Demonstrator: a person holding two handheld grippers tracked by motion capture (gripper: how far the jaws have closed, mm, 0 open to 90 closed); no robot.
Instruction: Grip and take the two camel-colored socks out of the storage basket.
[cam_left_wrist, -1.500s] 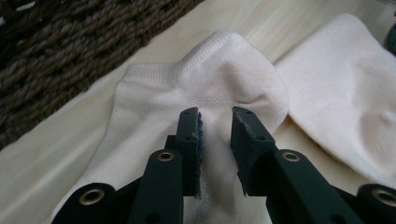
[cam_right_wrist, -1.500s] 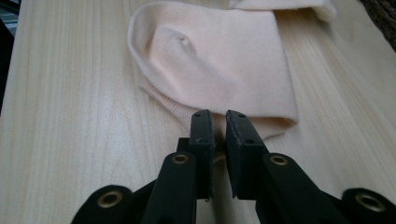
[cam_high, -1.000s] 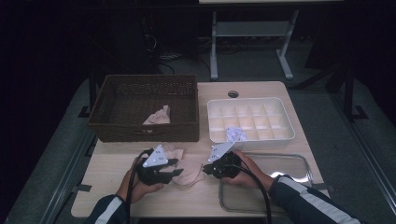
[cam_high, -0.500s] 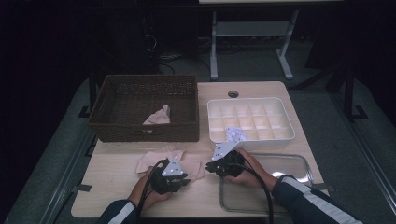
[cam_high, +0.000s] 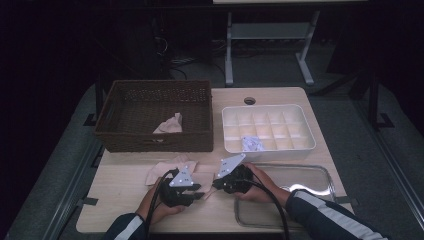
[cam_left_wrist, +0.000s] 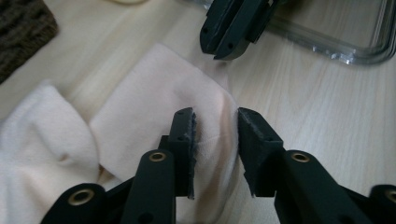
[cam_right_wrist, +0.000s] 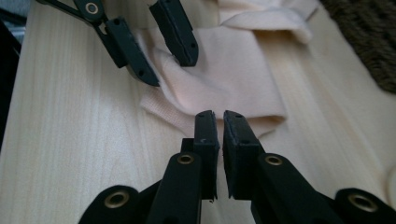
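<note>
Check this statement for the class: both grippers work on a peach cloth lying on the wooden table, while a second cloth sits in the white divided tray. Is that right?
One detail is wrong. The second cloth sits in the brown wicker basket, not the white divided tray, as the high view shows. Both grippers do work on the peach cloth on the wooden table.

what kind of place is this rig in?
Probably a lab or data-collection workroom, not a home: a lit wooden table in a dark room, a bare metal stand and floor cables behind it, and sorting props laid out, a basket and a divided tray.
</note>
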